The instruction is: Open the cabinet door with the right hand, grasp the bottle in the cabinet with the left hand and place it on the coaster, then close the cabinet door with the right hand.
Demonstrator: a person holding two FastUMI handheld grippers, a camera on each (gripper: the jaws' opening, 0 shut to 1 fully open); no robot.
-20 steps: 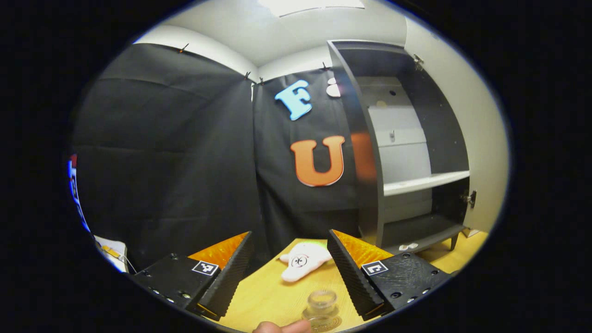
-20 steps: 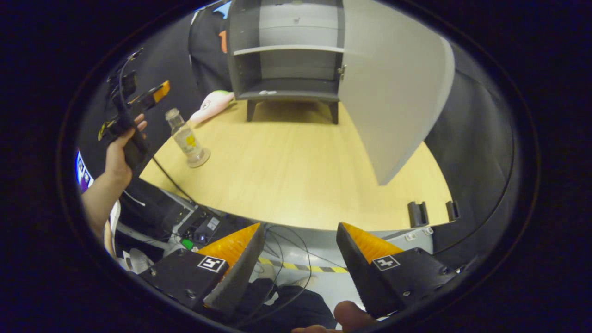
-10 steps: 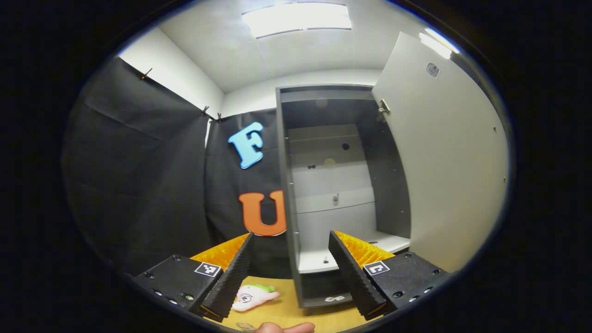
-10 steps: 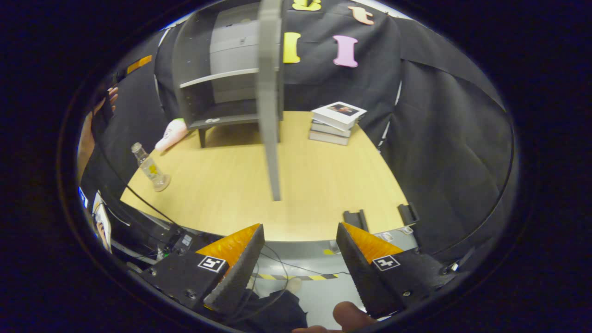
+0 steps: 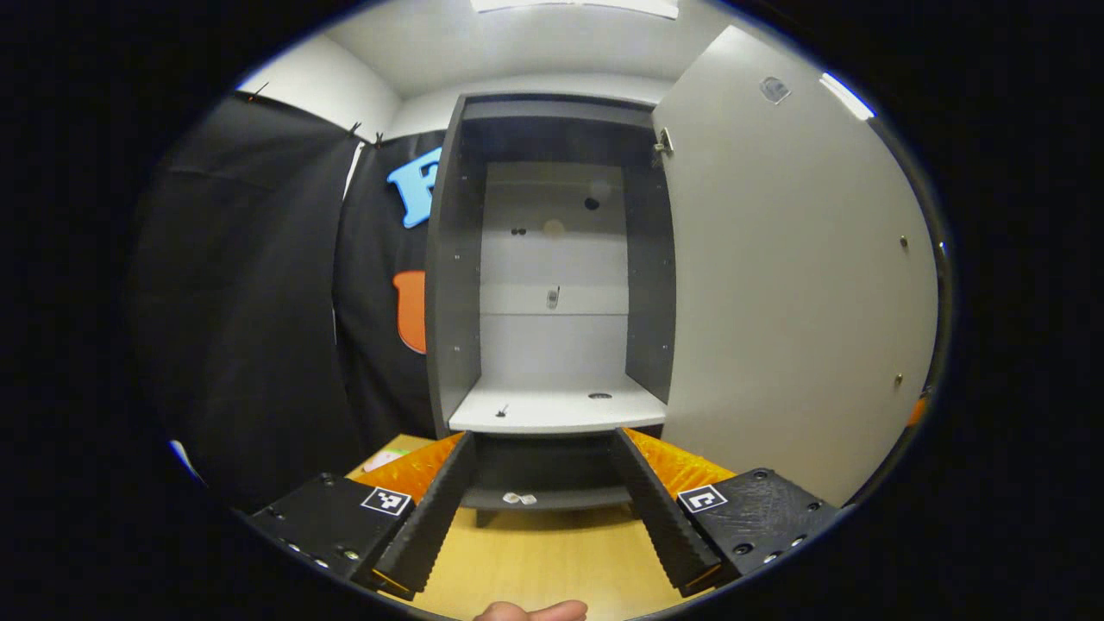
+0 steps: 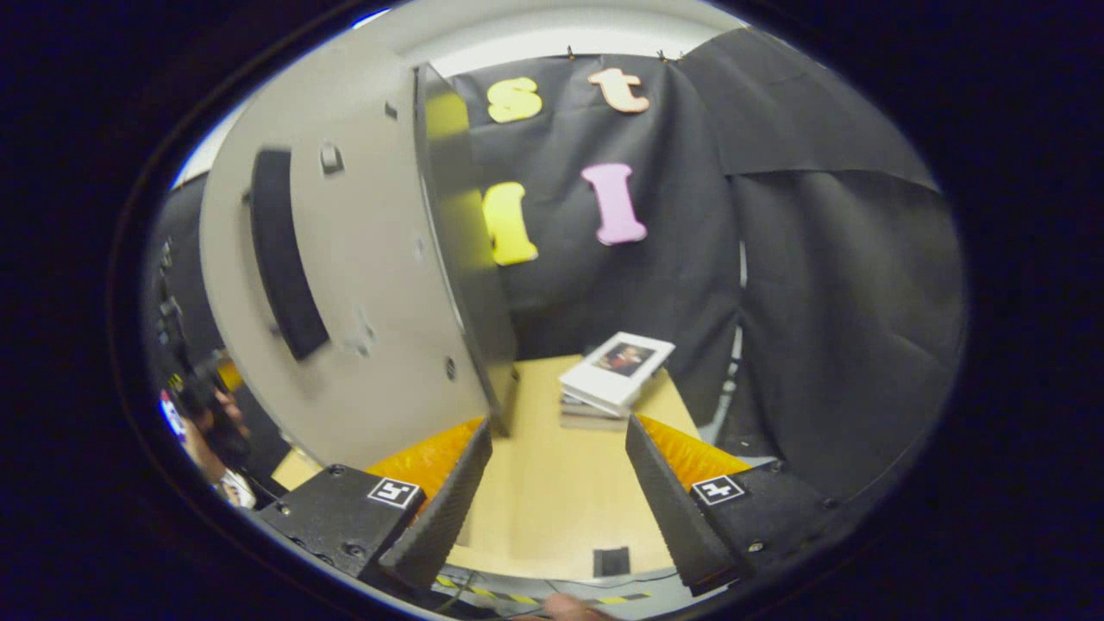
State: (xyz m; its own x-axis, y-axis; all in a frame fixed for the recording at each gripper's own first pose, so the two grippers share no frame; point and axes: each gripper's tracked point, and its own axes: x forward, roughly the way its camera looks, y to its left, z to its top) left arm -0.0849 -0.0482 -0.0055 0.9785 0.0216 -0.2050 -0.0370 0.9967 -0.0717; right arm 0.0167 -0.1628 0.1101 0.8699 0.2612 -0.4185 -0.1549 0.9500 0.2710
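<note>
Ahead of the wide-open, empty left hand-held gripper [image 5: 542,509], upright cabinet [image 5: 552,285], door [image 5: 793,276] swung right.

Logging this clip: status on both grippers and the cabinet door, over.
Left gripper open, empty, facing the open cabinet. Right gripper open, empty, beside the cabinet door, not touching. Books on the table beyond.
</note>
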